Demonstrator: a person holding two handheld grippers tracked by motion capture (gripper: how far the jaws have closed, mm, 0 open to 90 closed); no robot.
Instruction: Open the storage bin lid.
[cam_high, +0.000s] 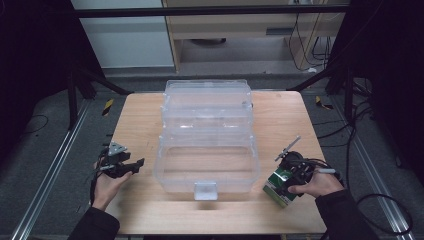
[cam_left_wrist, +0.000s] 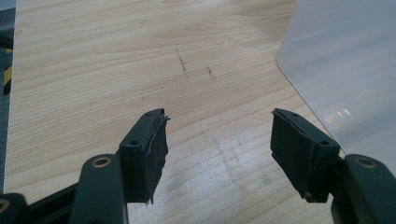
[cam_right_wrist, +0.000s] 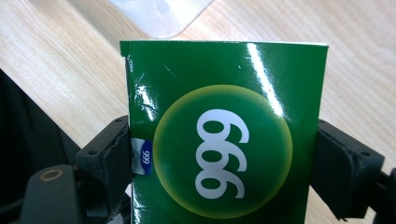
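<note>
The right gripper pinches the green box. The clear bin sits just left. The left gripper is spread, holding nothing.

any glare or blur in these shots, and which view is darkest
Right gripper view: white glare streaks on the green box, print sharp. Left gripper view: evenly lit, the clear bin looks hazy. High view: darkest, dim and soft, surroundings nearly black, faint shadow under the bin's latch.
</note>
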